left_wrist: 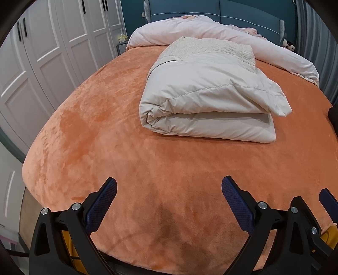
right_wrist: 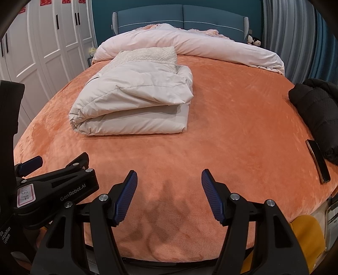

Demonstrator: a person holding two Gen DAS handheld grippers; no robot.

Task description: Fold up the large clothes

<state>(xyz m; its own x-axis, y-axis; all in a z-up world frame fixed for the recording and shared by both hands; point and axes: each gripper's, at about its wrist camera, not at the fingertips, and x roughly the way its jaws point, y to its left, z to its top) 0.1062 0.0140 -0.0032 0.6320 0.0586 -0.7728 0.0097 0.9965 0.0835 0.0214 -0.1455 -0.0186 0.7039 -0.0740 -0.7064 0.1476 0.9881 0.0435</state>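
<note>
Both your tools are idle at the foot of the bed (right_wrist: 243,118), angled down at bare orange plush. Left hand-held gripper (left_wrist: 169,201): jaws spread wide, nothing between them. Right hand-held gripper (right_wrist: 169,190): also released, pads apart over empty cover.

The cream puffer coat (left_wrist: 207,101) sits mid-bed, well apart from both tools, toward the left side in the right wrist view. It's already doubled into a thick bundle, with the quilted lining panel on top at the far end and one loose flap draped over the near right corner. Looks like folding on it is finished or nearly so, which would explain why you've backed off with open jaws.

The pink duvet (right_wrist: 190,46) is bunched up against the headboard (right_wrist: 181,17), probably to keep the working area free.

A black padded jacket (right_wrist: 319,114) lies at the right edge, with a phone (right_wrist: 319,160) just beside it. My guess is that jacket is next. Mind the phone when you reach.
</note>
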